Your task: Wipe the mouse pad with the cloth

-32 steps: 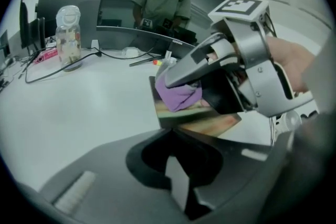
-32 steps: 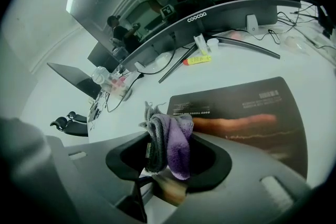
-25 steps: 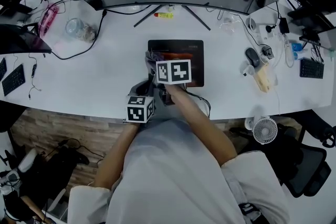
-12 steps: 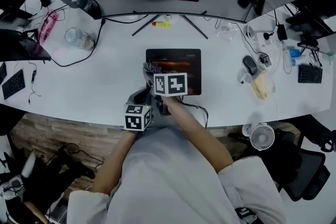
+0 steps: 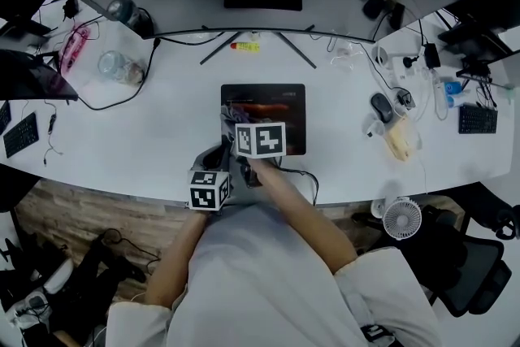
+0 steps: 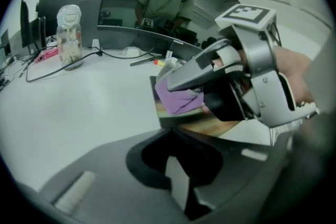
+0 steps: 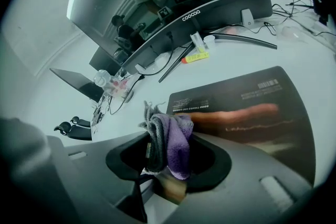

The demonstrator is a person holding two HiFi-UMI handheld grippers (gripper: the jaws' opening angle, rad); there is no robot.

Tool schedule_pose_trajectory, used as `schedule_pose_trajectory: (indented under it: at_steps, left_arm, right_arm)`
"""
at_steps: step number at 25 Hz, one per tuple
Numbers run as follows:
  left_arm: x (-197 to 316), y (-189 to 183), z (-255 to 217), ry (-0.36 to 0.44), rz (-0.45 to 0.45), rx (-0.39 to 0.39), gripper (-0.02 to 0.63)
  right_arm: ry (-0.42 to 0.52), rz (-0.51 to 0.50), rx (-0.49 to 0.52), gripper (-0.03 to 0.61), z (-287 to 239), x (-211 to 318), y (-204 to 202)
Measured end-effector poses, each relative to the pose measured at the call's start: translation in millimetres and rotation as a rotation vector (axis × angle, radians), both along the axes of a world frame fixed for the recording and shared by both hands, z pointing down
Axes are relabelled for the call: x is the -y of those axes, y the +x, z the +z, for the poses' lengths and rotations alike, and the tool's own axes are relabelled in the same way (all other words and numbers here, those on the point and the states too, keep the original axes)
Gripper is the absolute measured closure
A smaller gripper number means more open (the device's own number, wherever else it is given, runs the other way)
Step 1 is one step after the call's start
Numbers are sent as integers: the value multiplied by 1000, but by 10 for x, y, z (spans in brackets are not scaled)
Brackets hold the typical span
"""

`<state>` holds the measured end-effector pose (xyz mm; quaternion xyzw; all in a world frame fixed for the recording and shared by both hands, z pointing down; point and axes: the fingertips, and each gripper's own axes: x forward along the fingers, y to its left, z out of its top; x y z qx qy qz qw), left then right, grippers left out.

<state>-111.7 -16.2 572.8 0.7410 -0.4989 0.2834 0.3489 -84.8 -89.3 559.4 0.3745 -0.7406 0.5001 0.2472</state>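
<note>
Right gripper (image 7: 167, 157): we have it clamped on the cloth (image 7: 177, 136), at the mouse pad (image 7: 252, 113) left edge.
Left gripper (image 6: 176, 176): jaws together, empty, by the desk (image 5: 122, 126) near edge.

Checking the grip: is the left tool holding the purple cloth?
No, the purple cloth is clamped in the right tool; the left tool holds nothing.

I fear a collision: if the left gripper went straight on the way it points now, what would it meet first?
Probably the near edge of the mouse pad, and just above it the right gripper holding the cloth. Depth is unclear, so this order is uncertain.
</note>
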Motion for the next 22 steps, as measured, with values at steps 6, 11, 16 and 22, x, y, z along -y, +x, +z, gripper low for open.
schedule_pose_trajectory:
  at_steps: [6,11,16,22]
  left_arm:
    - [-3,42,26,27,9,27,614]
    - [-8,8,8,31,3,41,614]
    - [-6,25,-4,41,11,46,614]
    - [-14,23,1,30,7,35,614]
  right_arm:
    - [-5,14,-7,388,46,-1,203]
    - [-5,22,-14,388,34,7,332]
    - [-10,45,5,387,42,22,461]
    - [-31,61,14,383,60,23,564]
